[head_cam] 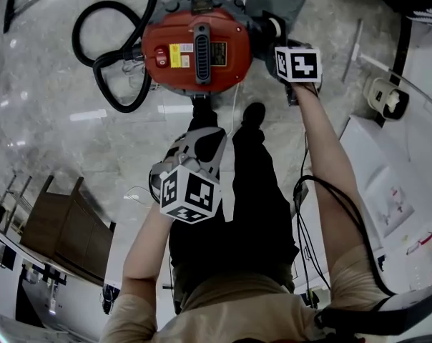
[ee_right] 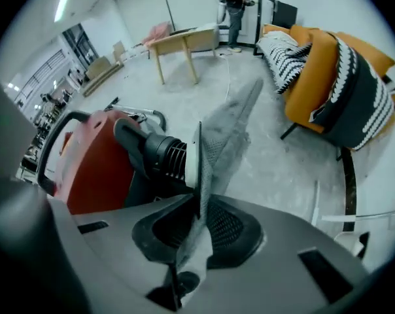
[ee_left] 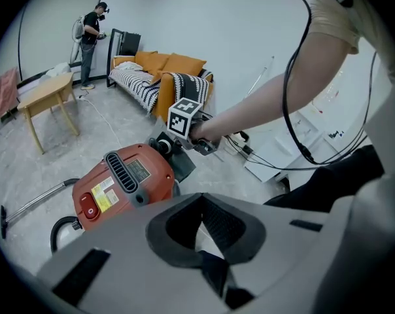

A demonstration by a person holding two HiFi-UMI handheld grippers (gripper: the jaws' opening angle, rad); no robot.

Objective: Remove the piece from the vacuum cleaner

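Grey marbled floor point(head_cam: 51, 91) carries a looped black hose point(head_cam: 94, 56) at left, joined to the red vacuum point(head_cam: 194, 48) at centre. Left tongs point(ee_left: 201, 198) are held clear of the vacuum, above the person's dark trousers point(head_cam: 255, 206), tips closed together with nothing between them. Right tongs point(ee_right: 197, 205) are at the vacuum's right side, clamped on the lower edge of the grey mesh piece point(ee_right: 227, 129), which stands on edge just beside the black ribbed port point(ee_right: 161, 156); whether it is free of the port cannot be told.
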